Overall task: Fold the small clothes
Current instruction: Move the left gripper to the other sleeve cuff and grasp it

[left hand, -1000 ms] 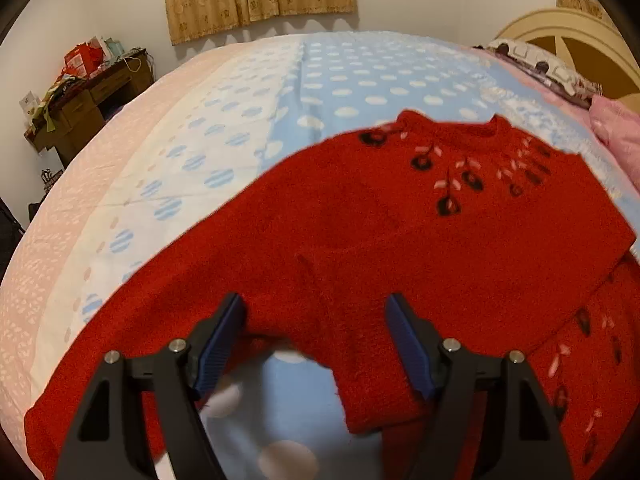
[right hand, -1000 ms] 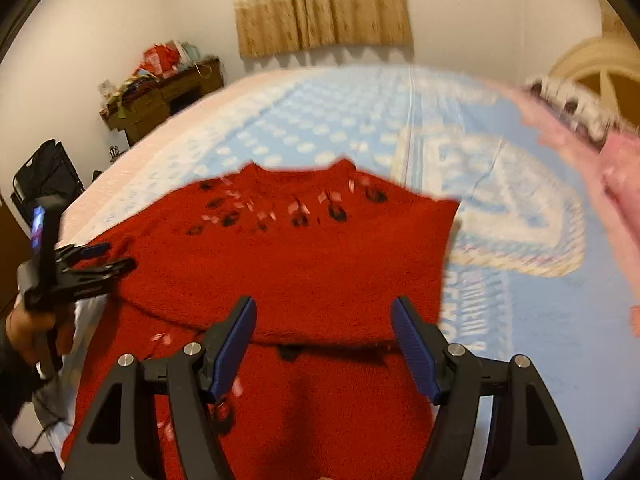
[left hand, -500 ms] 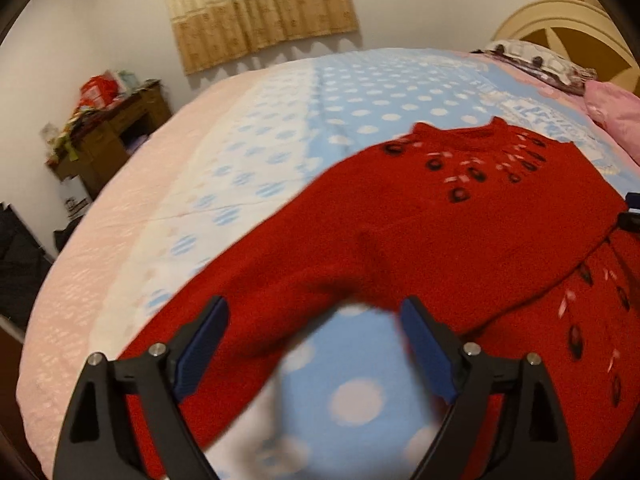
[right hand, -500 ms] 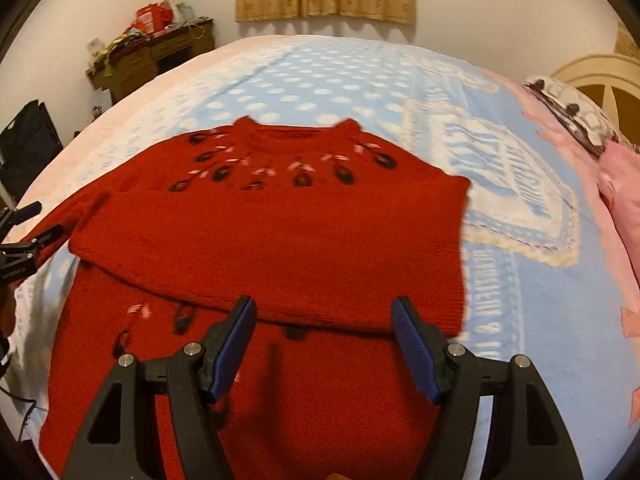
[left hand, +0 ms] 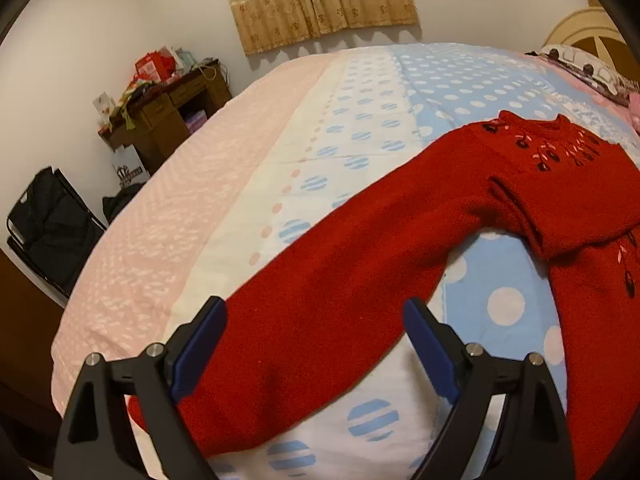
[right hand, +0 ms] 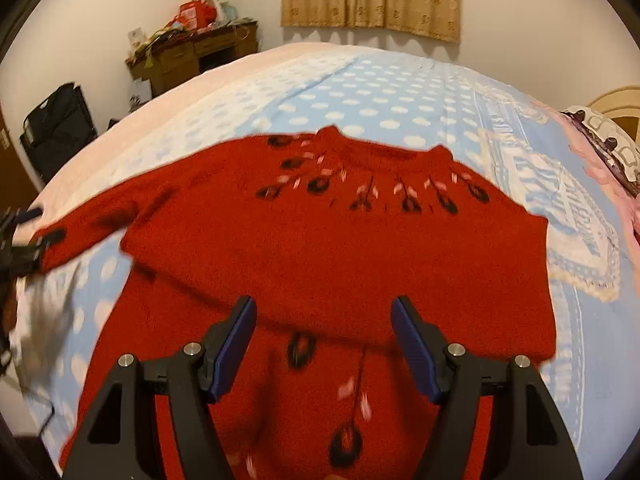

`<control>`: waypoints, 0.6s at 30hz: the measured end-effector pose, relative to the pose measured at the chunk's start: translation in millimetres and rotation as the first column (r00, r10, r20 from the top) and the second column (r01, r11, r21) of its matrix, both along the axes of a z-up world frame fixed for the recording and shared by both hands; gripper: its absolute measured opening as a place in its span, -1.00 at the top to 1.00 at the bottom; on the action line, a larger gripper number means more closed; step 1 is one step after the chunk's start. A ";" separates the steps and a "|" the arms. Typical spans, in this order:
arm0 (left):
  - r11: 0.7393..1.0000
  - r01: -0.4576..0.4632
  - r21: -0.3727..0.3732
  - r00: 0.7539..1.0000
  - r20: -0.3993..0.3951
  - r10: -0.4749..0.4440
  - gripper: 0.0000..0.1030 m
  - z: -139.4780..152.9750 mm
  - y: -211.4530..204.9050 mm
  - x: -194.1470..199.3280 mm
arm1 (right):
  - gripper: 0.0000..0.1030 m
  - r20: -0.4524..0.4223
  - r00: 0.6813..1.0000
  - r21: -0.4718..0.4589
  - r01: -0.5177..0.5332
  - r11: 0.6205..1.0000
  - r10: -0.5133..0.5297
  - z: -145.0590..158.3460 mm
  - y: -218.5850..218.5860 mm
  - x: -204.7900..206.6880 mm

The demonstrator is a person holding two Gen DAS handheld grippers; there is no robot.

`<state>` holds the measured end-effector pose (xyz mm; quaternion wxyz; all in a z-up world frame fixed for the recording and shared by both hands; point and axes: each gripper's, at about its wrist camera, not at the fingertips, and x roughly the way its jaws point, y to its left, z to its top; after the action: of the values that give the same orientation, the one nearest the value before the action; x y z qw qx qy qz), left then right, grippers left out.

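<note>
Red sweater lies flat on the bed, left sleeve outstretched; both grippers gape empty; a shallow pinch on thick knit could slip.

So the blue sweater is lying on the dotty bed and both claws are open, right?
Not quite: the sweater is red, not blue, as the right wrist view shows. The rest holds: it lies on the dotty bed, and the left claw and right claw are both open.
</note>
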<state>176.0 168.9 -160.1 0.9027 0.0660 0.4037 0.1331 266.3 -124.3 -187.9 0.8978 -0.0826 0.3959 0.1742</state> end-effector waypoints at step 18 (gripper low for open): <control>1.000 -0.023 -0.011 1.000 0.008 0.023 -0.78 1.5 21.1 -18.0 | -0.37 -0.012 0.986 -0.059 -0.169 0.984 0.168 -13.9 97.8 -6.9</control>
<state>158.0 190.1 -158.6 0.9031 0.0560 0.4016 0.1414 259.4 -26.4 -201.8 0.8756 -0.1420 0.3958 0.2378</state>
